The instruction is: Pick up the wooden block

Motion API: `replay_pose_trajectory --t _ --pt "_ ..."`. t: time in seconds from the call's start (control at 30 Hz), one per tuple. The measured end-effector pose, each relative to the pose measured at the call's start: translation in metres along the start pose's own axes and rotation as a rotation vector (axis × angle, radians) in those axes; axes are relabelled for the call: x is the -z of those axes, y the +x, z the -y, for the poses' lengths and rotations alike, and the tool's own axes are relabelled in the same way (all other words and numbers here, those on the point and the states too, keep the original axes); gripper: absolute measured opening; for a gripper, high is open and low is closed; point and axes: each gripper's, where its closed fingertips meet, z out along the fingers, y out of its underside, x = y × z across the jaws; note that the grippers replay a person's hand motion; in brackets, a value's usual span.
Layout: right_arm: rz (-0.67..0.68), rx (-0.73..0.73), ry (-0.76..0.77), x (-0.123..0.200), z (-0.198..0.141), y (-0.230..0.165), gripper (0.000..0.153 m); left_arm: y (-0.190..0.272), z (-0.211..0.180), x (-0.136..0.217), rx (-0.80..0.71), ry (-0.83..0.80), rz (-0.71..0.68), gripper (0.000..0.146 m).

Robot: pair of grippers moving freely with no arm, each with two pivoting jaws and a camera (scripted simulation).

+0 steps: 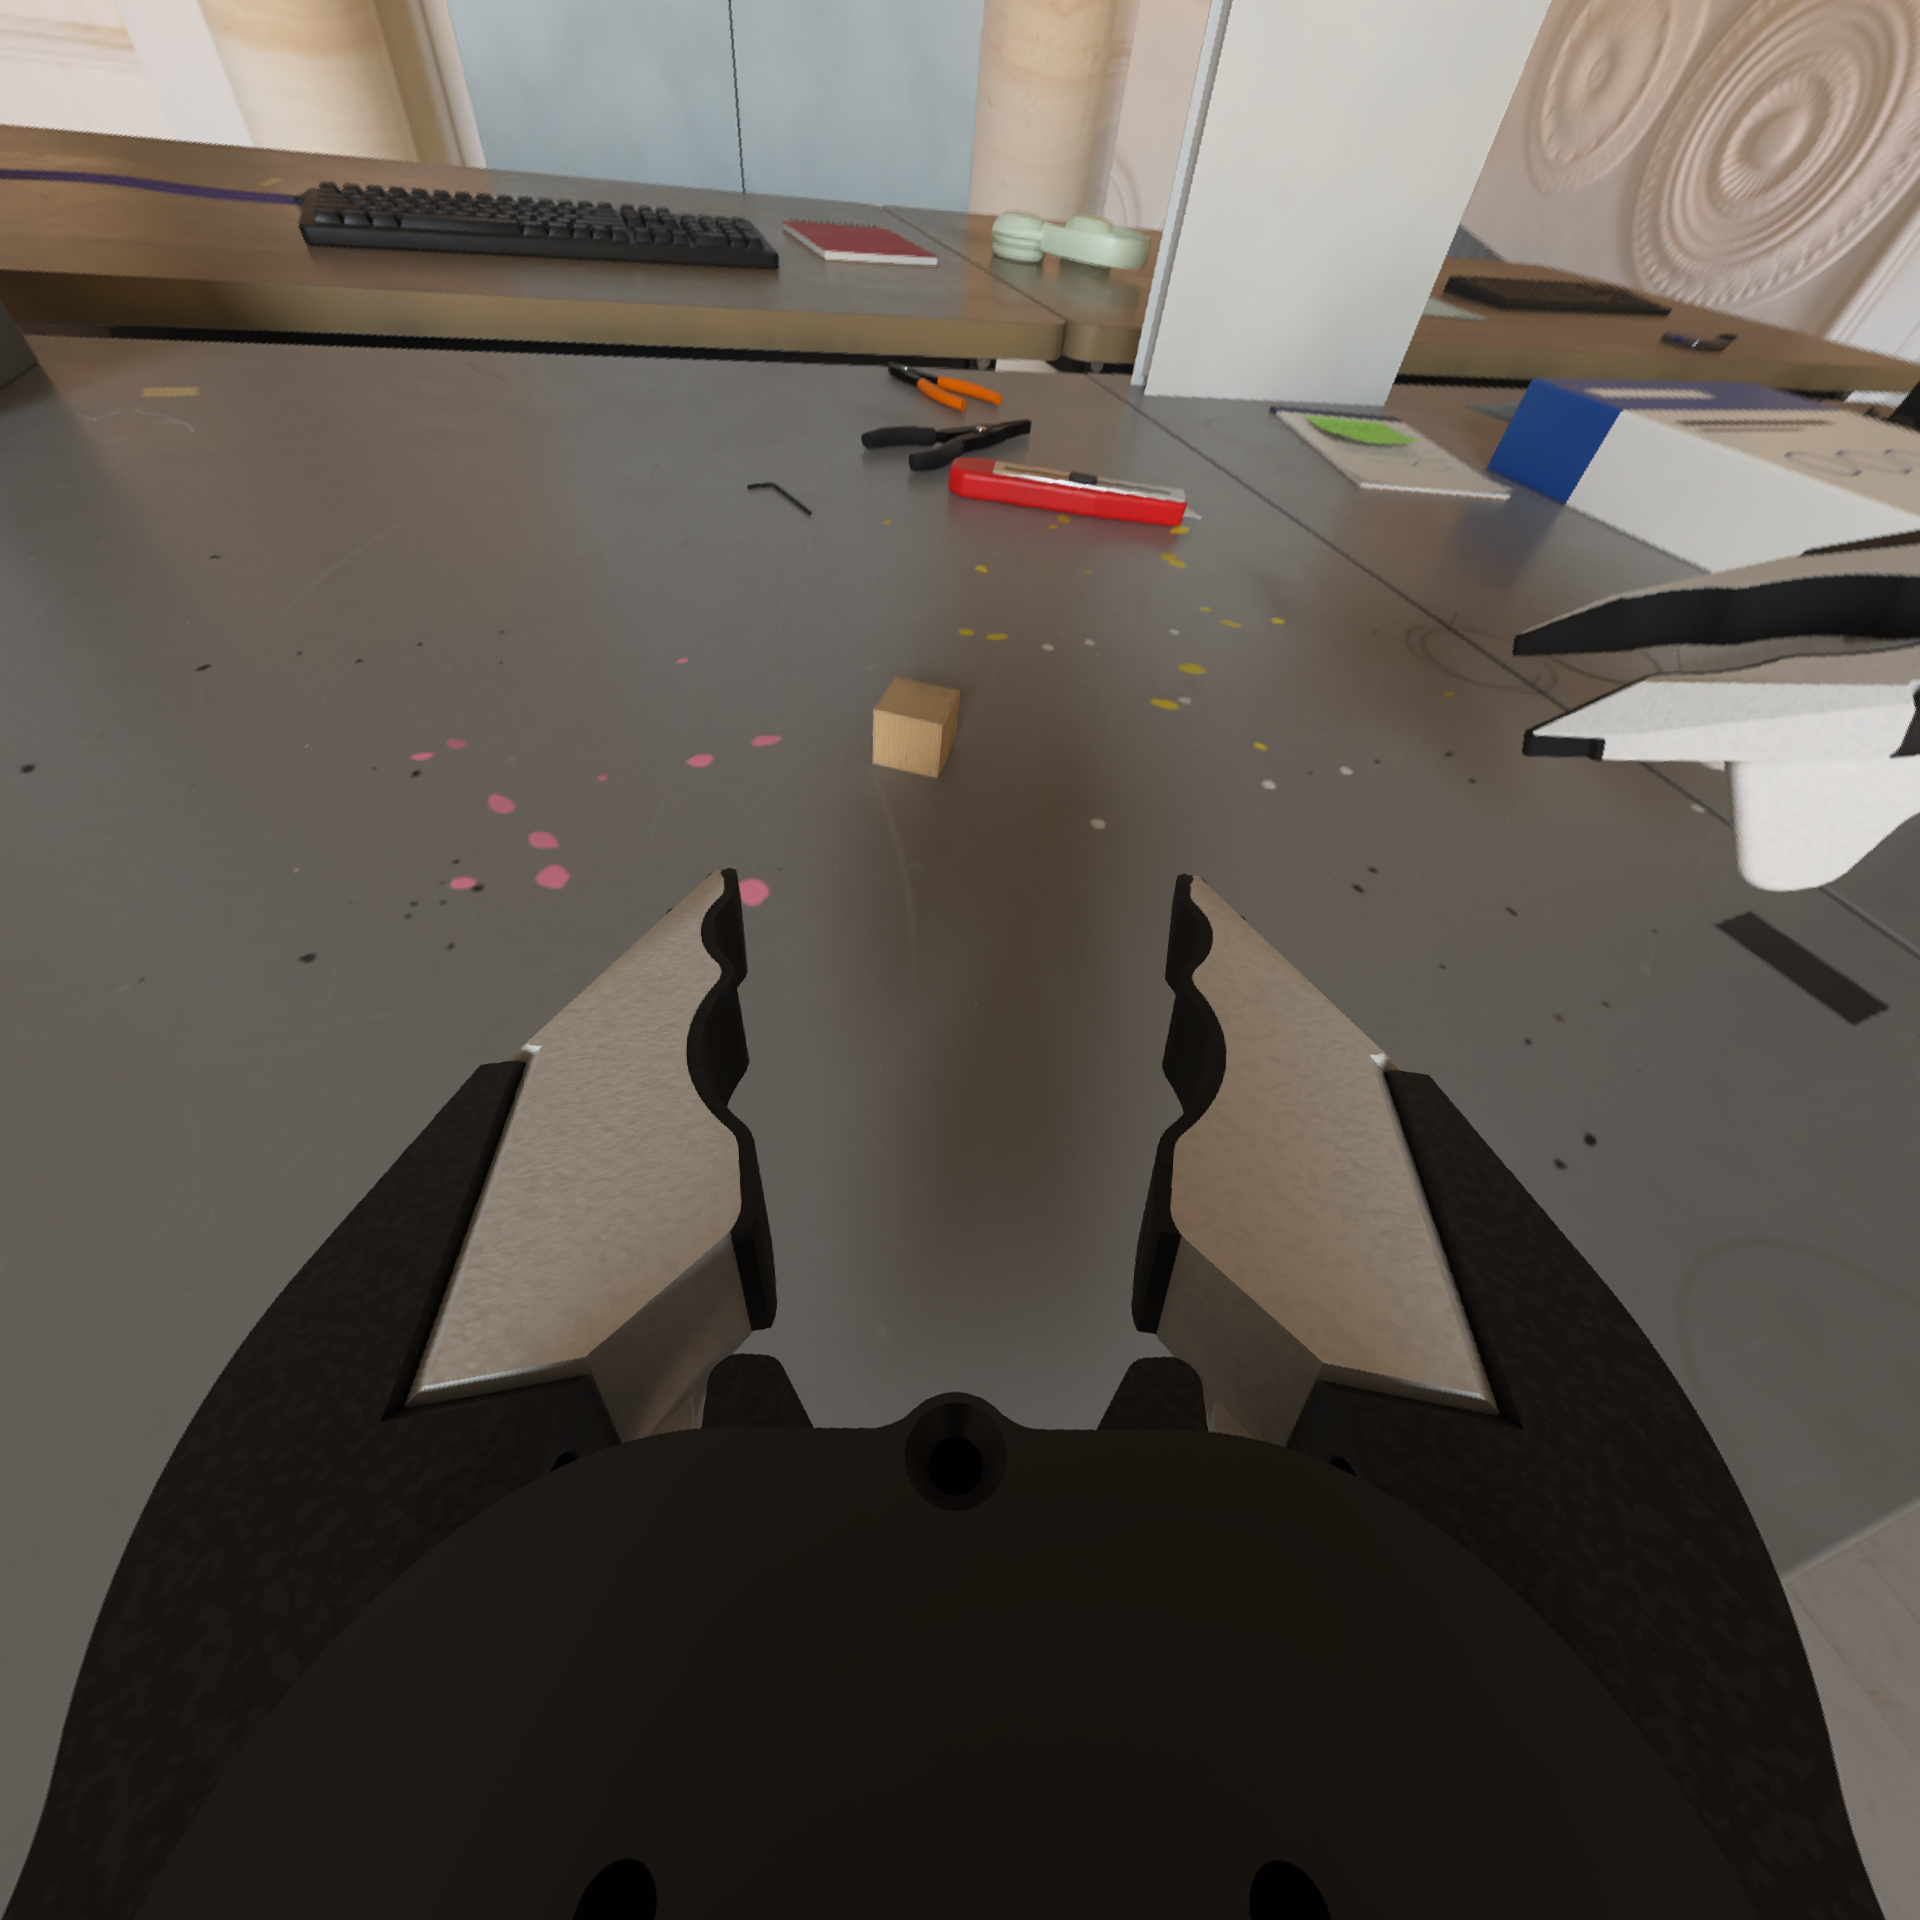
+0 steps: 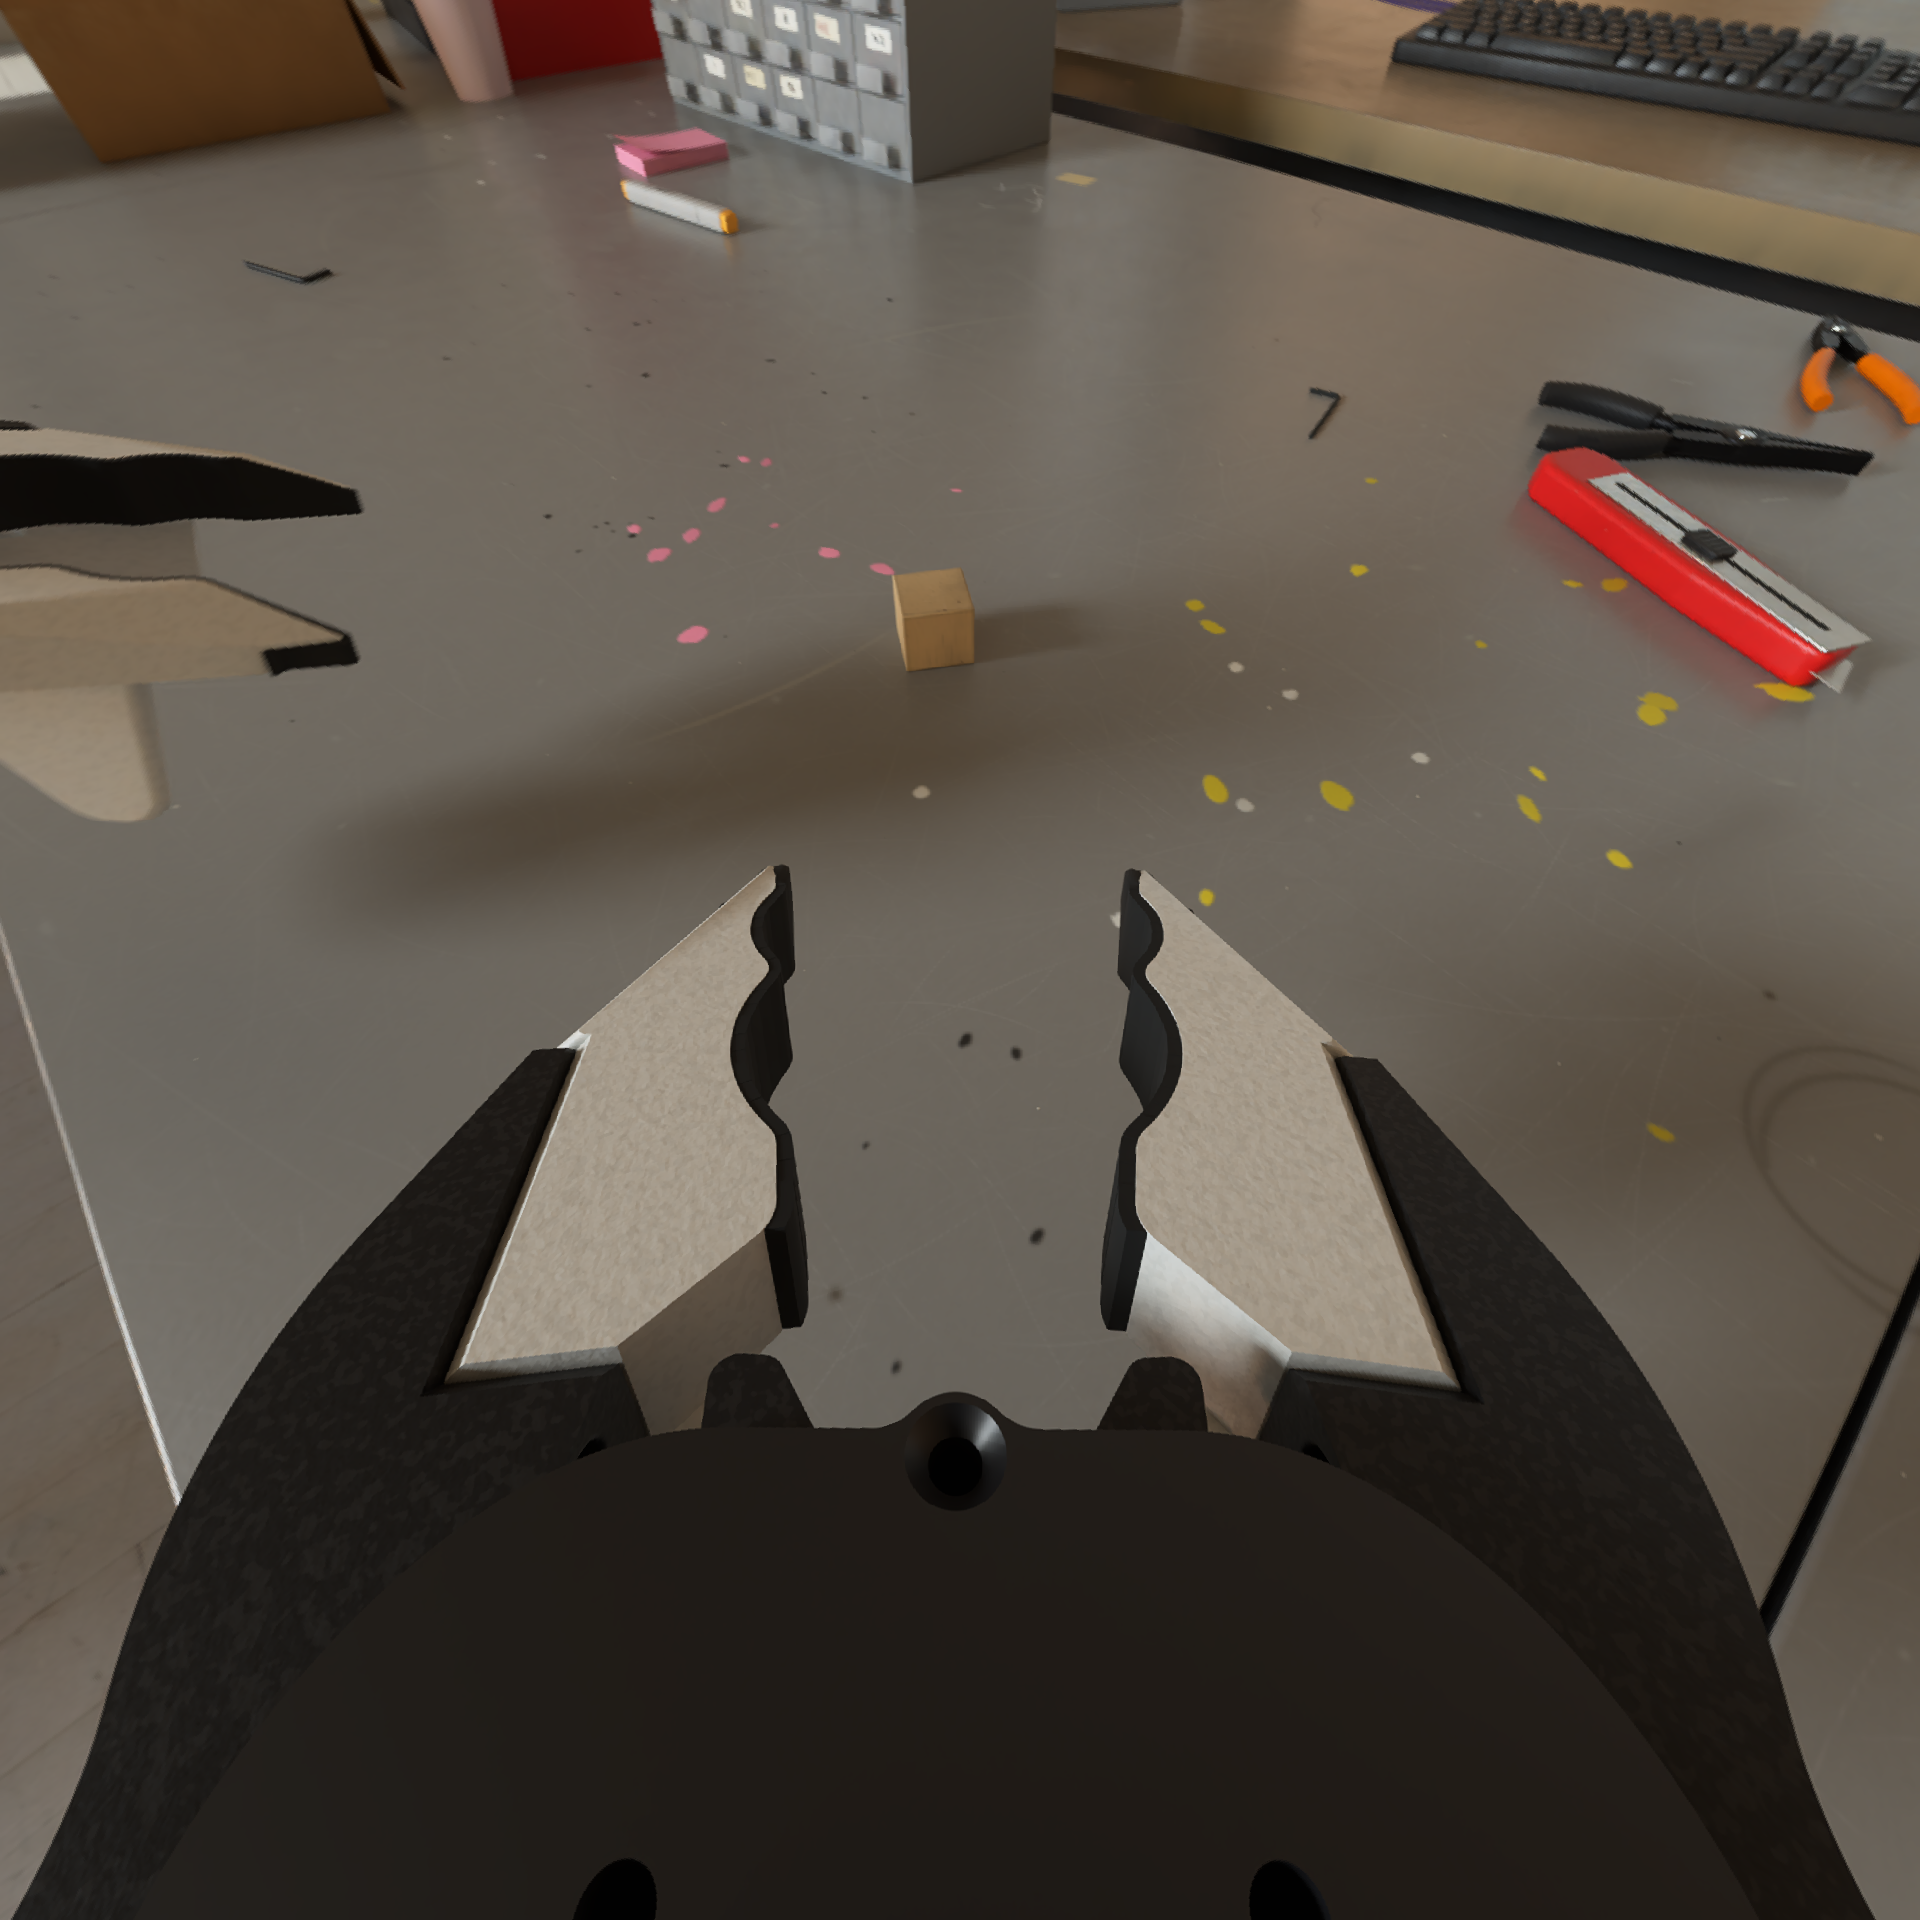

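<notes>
A small light wooden block [image 1: 914,726] stands alone on the grey table, straight ahead of my left gripper [image 1: 956,883], which is open and empty a short way in front of it. In the right wrist view the block [image 2: 933,618] lies ahead and slightly left of my right gripper [image 2: 956,878], also open and empty. The right gripper shows at the right edge of the left wrist view [image 1: 1527,691], the left gripper at the left edge of the right wrist view [image 2: 348,577]. Both hover above the table, apart from the block.
Beyond the block lie a red utility knife [image 1: 1068,491], black pliers [image 1: 940,440], orange-handled cutters [image 1: 948,388] and a hex key [image 1: 779,497]. A blue and white box [image 1: 1662,457] stands at the right. A grey drawer cabinet [image 2: 852,73], pink notes [image 2: 670,151] and a marker [image 2: 681,206] stand far back.
</notes>
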Motion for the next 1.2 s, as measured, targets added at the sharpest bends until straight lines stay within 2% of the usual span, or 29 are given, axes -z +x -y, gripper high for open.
replay_pose_trajectory --t 0.17,0.57,0.67,0.83,1.03,1.2 --pt "-0.036 0.004 -0.023 -0.003 -0.003 0.000 0.070 -0.001 -0.013 0.003 0.019 -0.071 0.007 0.088" --pt "-0.054 0.024 -0.038 -0.003 -0.002 0.001 0.069 -0.007 -0.016 0.002 -0.010 -0.122 -0.036 0.085" --pt "-0.051 0.026 -0.048 -0.003 -0.004 0.001 0.068 -0.005 -0.014 -0.002 -0.131 -0.152 -0.092 0.083" --pt "-0.033 0.016 -0.050 -0.003 -0.006 0.000 0.066 -0.006 0.003 -0.018 -0.394 -0.272 -0.311 0.079" --pt "-0.026 0.021 -0.053 -0.002 -0.006 -0.002 0.066 -0.023 0.012 -0.061 -0.787 -0.457 -0.530 0.074" --pt "-0.023 0.021 -0.062 -0.002 -0.007 -0.001 0.065 -0.013 0.021 -0.096 -0.903 -0.609 -0.796 0.070"
